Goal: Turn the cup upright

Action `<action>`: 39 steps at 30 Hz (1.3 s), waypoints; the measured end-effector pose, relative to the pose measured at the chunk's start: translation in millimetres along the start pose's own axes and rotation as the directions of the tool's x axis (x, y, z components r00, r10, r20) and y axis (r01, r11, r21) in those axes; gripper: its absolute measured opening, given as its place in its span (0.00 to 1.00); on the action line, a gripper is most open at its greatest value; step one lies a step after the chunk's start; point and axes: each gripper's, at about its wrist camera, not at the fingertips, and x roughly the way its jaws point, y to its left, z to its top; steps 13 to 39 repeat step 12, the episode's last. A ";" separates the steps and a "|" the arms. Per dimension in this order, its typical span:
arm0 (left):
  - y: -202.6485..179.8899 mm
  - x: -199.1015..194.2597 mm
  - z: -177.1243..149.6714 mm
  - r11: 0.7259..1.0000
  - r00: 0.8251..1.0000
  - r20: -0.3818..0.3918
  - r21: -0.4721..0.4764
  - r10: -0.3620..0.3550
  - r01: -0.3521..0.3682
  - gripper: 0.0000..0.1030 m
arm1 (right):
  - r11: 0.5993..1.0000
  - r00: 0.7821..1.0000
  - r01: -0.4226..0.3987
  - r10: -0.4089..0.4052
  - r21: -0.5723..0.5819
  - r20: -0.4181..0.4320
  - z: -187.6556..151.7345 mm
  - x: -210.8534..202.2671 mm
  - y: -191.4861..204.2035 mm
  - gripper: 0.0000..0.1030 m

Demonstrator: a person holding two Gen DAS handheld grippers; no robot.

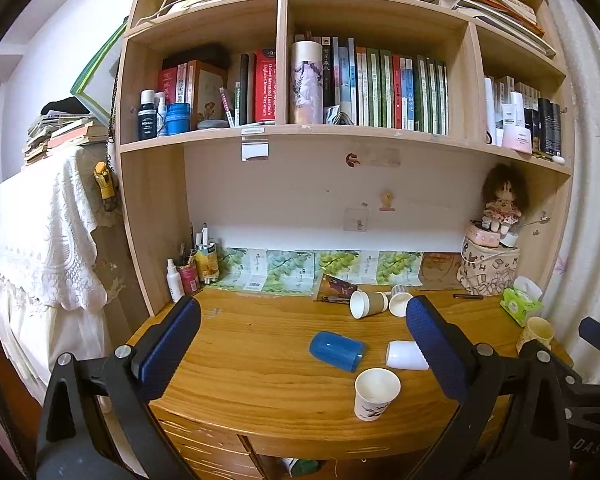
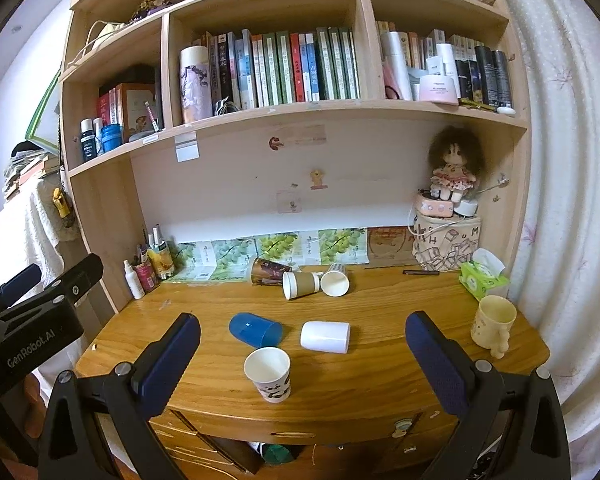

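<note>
A blue plastic cup (image 1: 337, 350) (image 2: 256, 329) lies on its side mid-desk. Beside it a white cup (image 1: 405, 355) (image 2: 325, 336) also lies on its side. A paper cup with a panda print (image 1: 376, 393) (image 2: 269, 374) stands upright in front of them. Farther back a brown paper cup (image 1: 368, 303) (image 2: 300, 284), a white paper cup (image 1: 401, 300) (image 2: 335, 279) and a dark printed cup (image 2: 269, 270) lie tipped over. My left gripper (image 1: 304, 344) and right gripper (image 2: 302, 356) are both open and empty, held back from the desk's front edge.
A yellow mug (image 2: 493, 322) stands upright at the desk's right edge, next to a green tissue pack (image 2: 483, 279). A pen holder and bottles (image 2: 148, 266) sit at the back left, a patterned box with a doll (image 2: 446, 246) at the back right. Bookshelves hang overhead.
</note>
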 end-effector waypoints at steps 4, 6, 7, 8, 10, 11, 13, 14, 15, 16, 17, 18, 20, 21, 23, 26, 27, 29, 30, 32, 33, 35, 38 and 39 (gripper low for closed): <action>0.9 -0.3 -0.2 1.000 1.000 -0.001 0.000 0.002 -0.002 1.00 | 1.000 1.000 -0.004 0.004 -0.001 -0.010 -0.8 1.6 0.6 1.00; 1.4 -0.2 -0.3 1.000 1.000 -0.005 -0.001 0.002 -0.002 1.00 | 1.000 1.000 -0.005 0.005 -0.001 -0.016 -1.3 2.6 0.9 1.00; 1.4 0.5 -0.3 1.000 1.000 -0.010 -0.001 0.002 -0.002 1.00 | 1.000 1.000 -0.005 0.005 -0.001 -0.019 -1.3 2.8 1.0 1.00; 1.4 1.2 -0.2 1.000 1.000 -0.013 0.000 0.002 -0.002 1.00 | 1.000 1.000 -0.006 0.006 -0.002 -0.022 -1.1 3.5 0.9 1.00; 1.6 2.1 0.0 1.000 1.000 -0.015 0.001 0.002 -0.002 1.00 | 1.000 1.000 -0.007 0.007 -0.003 -0.026 -1.3 4.5 1.2 1.00; 1.2 2.6 -0.1 1.000 1.000 -0.015 0.002 -0.001 0.001 1.00 | 1.000 1.000 -0.007 0.007 -0.004 -0.027 -1.3 4.8 1.2 1.00; 0.1 3.1 -0.1 1.000 1.000 -0.016 0.004 -0.003 0.003 1.00 | 1.000 1.000 -0.009 0.009 -0.005 -0.030 -1.0 5.5 1.3 1.00; 0.1 3.1 -0.1 1.000 1.000 -0.016 0.004 -0.003 0.003 1.00 | 1.000 1.000 -0.009 0.009 -0.005 -0.030 -1.0 5.5 1.3 1.00; 0.1 3.1 -0.1 1.000 1.000 -0.016 0.004 -0.003 0.003 1.00 | 1.000 1.000 -0.009 0.009 -0.005 -0.030 -1.0 5.5 1.3 1.00; 0.1 3.1 -0.1 1.000 1.000 -0.016 0.004 -0.003 0.003 1.00 | 1.000 1.000 -0.009 0.009 -0.005 -0.030 -1.0 5.5 1.3 1.00; 0.1 3.1 -0.1 1.000 1.000 -0.016 0.004 -0.003 0.003 1.00 | 1.000 1.000 -0.009 0.009 -0.005 -0.030 -1.0 5.5 1.3 1.00; 0.1 3.1 -0.1 1.000 1.000 -0.016 0.004 -0.003 0.003 1.00 | 1.000 1.000 -0.009 0.009 -0.005 -0.030 -1.0 5.5 1.3 1.00; 0.1 3.1 -0.1 1.000 1.000 -0.016 0.004 -0.003 0.003 1.00 | 1.000 1.000 -0.009 0.009 -0.005 -0.030 -1.0 5.5 1.3 1.00; 0.1 3.1 -0.1 1.000 1.000 -0.016 0.004 -0.003 0.003 1.00 | 1.000 1.000 -0.009 0.009 -0.005 -0.030 -1.0 5.5 1.3 1.00; 0.1 3.1 -0.1 1.000 1.000 -0.016 0.004 -0.003 0.003 1.00 | 1.000 1.000 -0.009 0.009 -0.005 -0.030 -1.0 5.5 1.3 1.00; 0.1 3.1 -0.1 1.000 1.000 -0.016 0.004 -0.003 0.003 1.00 | 1.000 1.000 -0.009 0.009 -0.005 -0.030 -1.0 5.5 1.3 1.00; 0.1 3.1 -0.1 1.000 1.000 -0.016 0.004 -0.003 0.003 1.00 | 1.000 1.000 -0.009 0.009 -0.005 -0.030 -1.0 5.5 1.3 1.00; 0.1 3.1 -0.1 1.000 1.000 -0.016 0.004 -0.003 0.003 1.00 | 1.000 1.000 -0.009 0.009 -0.005 -0.030 -1.0 5.5 1.3 1.00; 0.1 3.1 -0.1 1.000 1.000 -0.016 0.004 -0.003 0.003 1.00 | 1.000 1.000 -0.009 0.009 -0.005 -0.030 -1.0 5.5 1.3 1.00; 0.1 3.1 -0.1 1.000 1.000 -0.016 0.004 -0.003 0.003 1.00 | 1.000 1.000 -0.009 0.009 -0.005 -0.030 -1.0 5.5 1.3 1.00; 0.1 3.1 -0.1 1.000 1.000 -0.016 0.004 -0.003 0.003 1.00 | 1.000 1.000 -0.009 0.009 -0.005 -0.030 -1.0 5.5 1.3 1.00; 0.1 3.1 -0.1 1.000 1.000 -0.016 0.004 -0.003 0.003 1.00 | 1.000 1.000 -0.009 0.009 -0.005 -0.030 -1.0 5.5 1.3 1.00; 0.1 3.1 -0.1 1.000 1.000 -0.016 0.004 -0.003 0.003 1.00 | 1.000 1.000 -0.009 0.009 -0.005 -0.030 -1.0 5.5 1.3 1.00; 0.1 3.1 -0.1 1.000 1.000 -0.016 0.004 -0.003 0.003 1.00 | 1.000 1.000 -0.009 0.009 -0.005 -0.030 -1.0 5.5 1.3 1.00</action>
